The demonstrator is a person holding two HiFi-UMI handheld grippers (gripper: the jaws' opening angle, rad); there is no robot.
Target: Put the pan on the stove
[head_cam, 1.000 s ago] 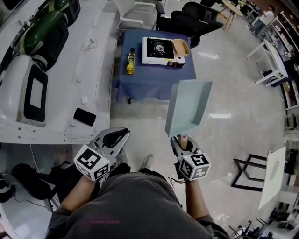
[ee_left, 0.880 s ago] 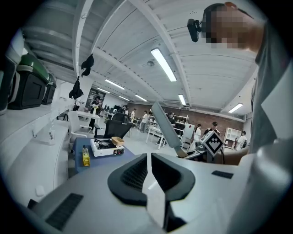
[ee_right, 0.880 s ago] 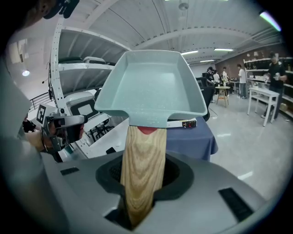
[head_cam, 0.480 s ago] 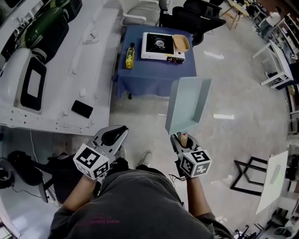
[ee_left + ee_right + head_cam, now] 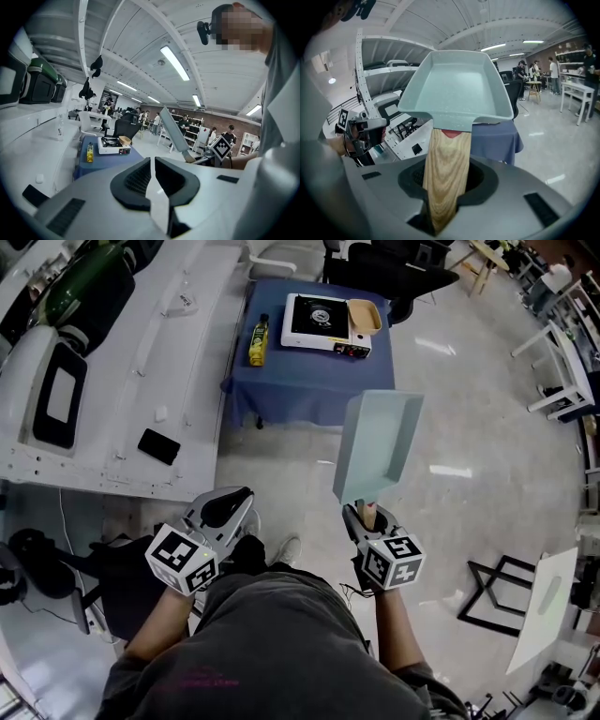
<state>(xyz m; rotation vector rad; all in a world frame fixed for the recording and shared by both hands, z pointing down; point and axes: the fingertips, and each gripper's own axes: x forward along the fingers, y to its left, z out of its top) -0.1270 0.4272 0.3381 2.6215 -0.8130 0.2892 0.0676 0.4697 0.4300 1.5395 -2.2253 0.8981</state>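
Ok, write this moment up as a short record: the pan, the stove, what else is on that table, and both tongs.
Pan: pale green rectangular pan with a wooden handle, held in the air, not yet on the stove
Right tongs: shut on the pan's handle
Left tongs: empty, jaws nearly together
Stove: white portable gas stove on the blue-clothed table, burner bare
Also on table: yellow bottle beside the stove; tan dish at the stove's other end
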